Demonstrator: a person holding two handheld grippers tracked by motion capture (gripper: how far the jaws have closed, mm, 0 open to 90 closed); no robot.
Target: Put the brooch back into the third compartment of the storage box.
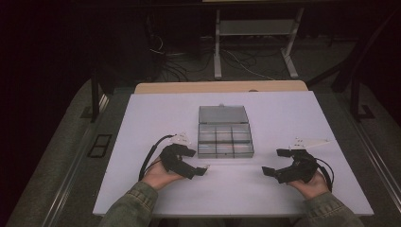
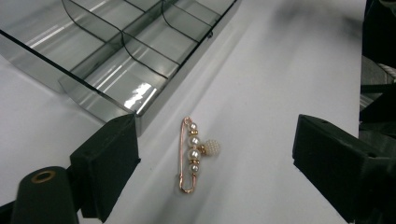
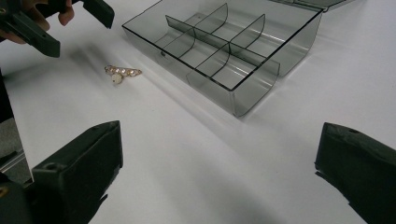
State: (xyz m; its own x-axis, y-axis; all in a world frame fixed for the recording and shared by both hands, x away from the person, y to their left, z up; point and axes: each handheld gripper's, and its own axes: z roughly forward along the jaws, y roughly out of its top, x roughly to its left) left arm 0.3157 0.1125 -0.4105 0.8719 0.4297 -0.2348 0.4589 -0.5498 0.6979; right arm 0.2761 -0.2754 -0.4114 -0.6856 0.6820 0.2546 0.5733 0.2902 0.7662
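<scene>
A gold safety-pin brooch with pearls lies flat on the white table, just in front of the clear compartment box. My left gripper hovers low over it, jaws open, one on each side of the pin and neither touching it. In the high view the left gripper sits at the box's front left corner, and the right gripper is open to the box's right with nothing between its jaws. The right gripper view looks past its open jaws to the pin, the box and the left gripper.
The box's lid lies open flat behind its several empty compartments. The white table top spreads wide on both sides. Beyond the far edge are a wooden board, table legs and cables on the floor.
</scene>
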